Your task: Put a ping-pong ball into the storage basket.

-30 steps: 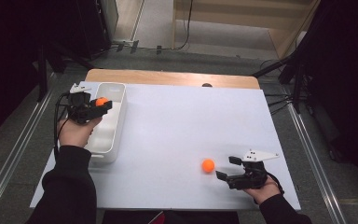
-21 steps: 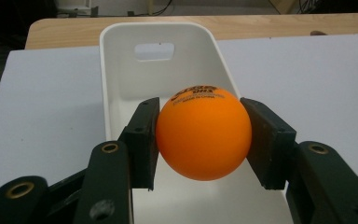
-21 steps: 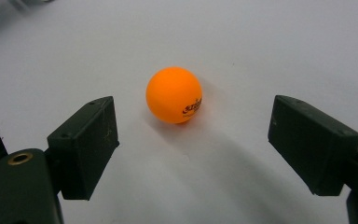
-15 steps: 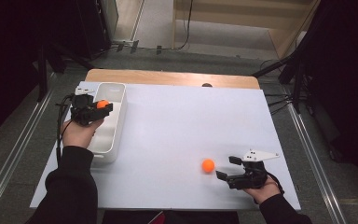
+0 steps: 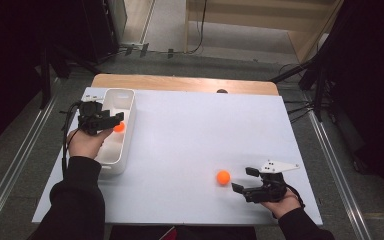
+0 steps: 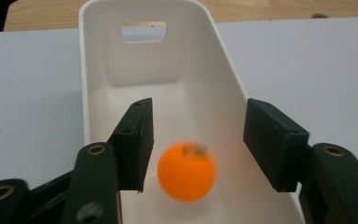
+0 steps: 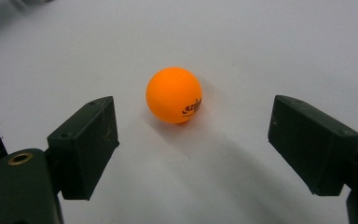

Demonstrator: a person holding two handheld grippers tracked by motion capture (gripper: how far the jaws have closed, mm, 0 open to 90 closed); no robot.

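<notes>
My left gripper [image 5: 116,120] hangs over the white bin [image 5: 122,92] at the table's left edge. Its jaws have just been opening, and they now stand apart. An orange ball [image 6: 186,171] sits blurred between them, with a gap on each side, above the floor of the bin [image 6: 168,60]. In the high view that ball [image 5: 119,127] shows just under the jaw tips. Near the front right, my right gripper [image 5: 242,180] is open and points left at a second orange ball [image 5: 223,177]. That ball [image 7: 174,94] rests on the white tabletop just beyond the right gripper [image 7: 193,144].
The white table top [image 5: 200,130] spreads between the two hands, with a wooden strip [image 5: 180,83] along its far edge. A small dark spot [image 5: 222,91] lies at that far edge. Cables trail from both grippers.
The left jaws have parted and the orange ball has come free of them, now slightly lower over the bin. The right gripper and its ball have stayed put.
</notes>
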